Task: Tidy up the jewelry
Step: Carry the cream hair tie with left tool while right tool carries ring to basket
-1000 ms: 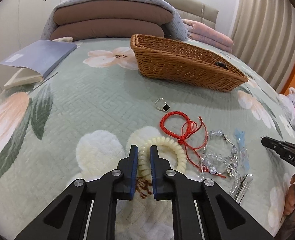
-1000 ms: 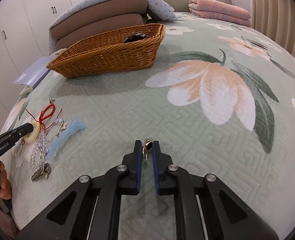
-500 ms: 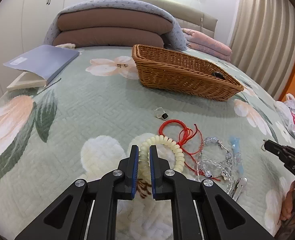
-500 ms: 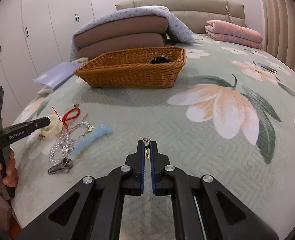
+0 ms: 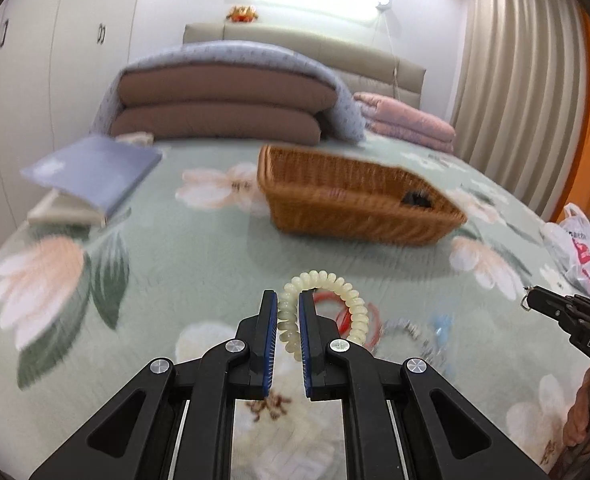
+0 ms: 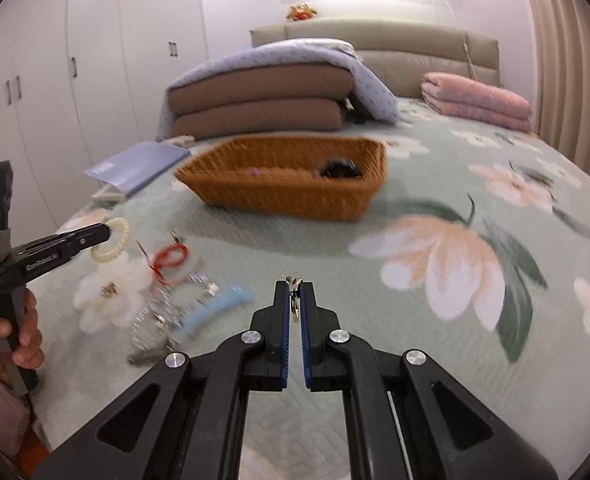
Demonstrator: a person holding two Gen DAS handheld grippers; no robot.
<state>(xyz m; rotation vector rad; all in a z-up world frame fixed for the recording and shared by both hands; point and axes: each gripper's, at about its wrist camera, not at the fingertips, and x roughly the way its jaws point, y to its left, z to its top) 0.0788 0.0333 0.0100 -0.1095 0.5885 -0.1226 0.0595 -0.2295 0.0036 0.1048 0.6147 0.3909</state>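
Jewelry was split between 2 grippers above the floral bedspread point(image 6: 435, 184). Left gripper point(image 5: 288, 312) was clamped on a cream bead bracelet point(image 5: 327, 284); right gripper point(image 6: 293, 296) was clamped on a small metal charm point(image 6: 294, 285). Remaining pieces point(image 6: 175, 292) lay near the wicker basket point(image 6: 287, 196).
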